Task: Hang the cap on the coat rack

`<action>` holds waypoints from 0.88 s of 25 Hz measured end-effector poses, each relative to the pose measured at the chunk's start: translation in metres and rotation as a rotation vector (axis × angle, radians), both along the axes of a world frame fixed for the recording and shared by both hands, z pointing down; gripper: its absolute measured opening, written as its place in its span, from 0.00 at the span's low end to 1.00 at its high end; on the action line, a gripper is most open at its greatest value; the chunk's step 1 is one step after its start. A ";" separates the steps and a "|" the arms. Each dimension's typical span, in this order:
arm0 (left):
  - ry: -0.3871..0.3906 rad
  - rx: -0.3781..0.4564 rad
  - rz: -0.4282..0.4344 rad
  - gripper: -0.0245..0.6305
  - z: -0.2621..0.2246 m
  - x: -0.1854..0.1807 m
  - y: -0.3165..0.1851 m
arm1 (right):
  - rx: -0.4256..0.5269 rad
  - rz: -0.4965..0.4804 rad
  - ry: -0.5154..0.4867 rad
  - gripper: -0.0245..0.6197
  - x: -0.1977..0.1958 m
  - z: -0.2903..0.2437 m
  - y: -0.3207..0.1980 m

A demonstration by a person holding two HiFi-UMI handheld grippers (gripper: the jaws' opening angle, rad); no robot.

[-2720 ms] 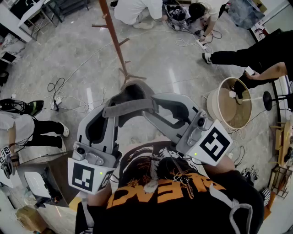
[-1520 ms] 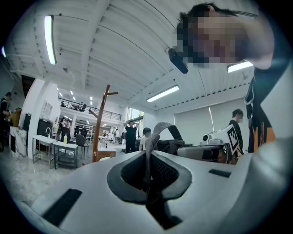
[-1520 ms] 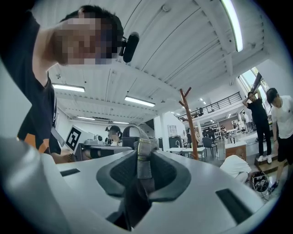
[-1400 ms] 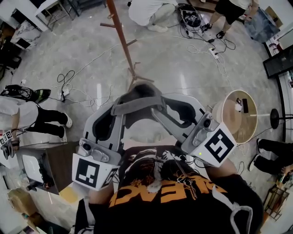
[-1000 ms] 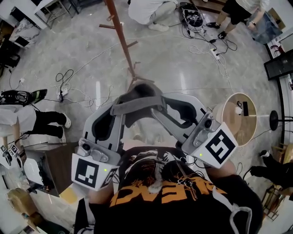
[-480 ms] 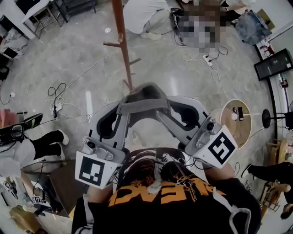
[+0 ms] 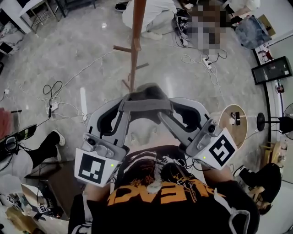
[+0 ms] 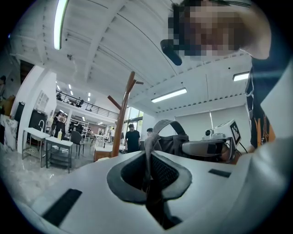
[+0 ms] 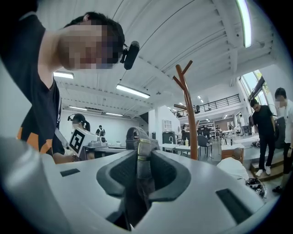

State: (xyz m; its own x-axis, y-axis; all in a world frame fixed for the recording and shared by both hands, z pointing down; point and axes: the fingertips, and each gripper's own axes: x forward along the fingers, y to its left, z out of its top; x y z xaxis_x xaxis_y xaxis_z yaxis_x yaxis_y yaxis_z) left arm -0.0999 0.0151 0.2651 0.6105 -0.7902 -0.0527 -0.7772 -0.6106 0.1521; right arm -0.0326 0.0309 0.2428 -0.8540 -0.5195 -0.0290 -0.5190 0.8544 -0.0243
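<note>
Inspector: Grey polished stone floor (image 7: 82, 55), loose cables (image 7: 55, 91) trailing across it. State where the cap is.

Clerk: Grey cap (image 7: 145, 95) is carried off the floor, stretched between the two grippers in front of the person's chest. It is on no peg.

Inspector: Left gripper?

Clerk: Left gripper (image 7: 124, 106) points level. In its own view the jaws (image 8: 149, 176) are pressed nearly together, with a fold of the cap's fabric (image 8: 153, 151) pinched between the pads.

Inspector: Right gripper?

Clerk: Right gripper (image 7: 165, 111) is also level. Its jaws (image 9: 138, 176) stand a little wider and are clamped on the cap's strap (image 9: 141, 160), with the metal buckle showing just past the pads.

Inspector: Coat rack?

Clerk: Brown wooden coat rack (image 7: 134, 45) stands upright directly beyond the cap in the head view, its foot just past the crown. Short pegs stick out on both sides of the post. Both gripper views show the post (image 8: 122, 114) (image 9: 187, 109) ahead, apart from the cap.

Inspector: Anything else noted?

Clerk: Round side table (image 7: 234, 122) to the right, and a person in white (image 7: 151, 13) low on the floor behind the rack.
</note>
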 end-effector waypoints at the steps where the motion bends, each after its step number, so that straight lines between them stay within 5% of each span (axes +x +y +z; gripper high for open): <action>1: 0.000 -0.004 -0.005 0.09 0.002 -0.001 -0.005 | 0.000 -0.004 0.000 0.18 0.000 0.001 -0.006; 22: -0.080 0.034 -0.124 0.09 -0.005 0.049 -0.089 | -0.013 -0.194 -0.085 0.18 0.053 0.001 -0.100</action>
State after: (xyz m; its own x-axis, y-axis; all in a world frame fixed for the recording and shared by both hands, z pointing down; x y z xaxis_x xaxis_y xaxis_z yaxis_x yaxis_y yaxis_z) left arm -0.0511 -0.0737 0.2596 0.5118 -0.8584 -0.0359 -0.8557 -0.5130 0.0672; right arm 0.0206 -0.0688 0.2434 -0.9327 -0.3465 -0.1002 -0.3405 0.9374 -0.0724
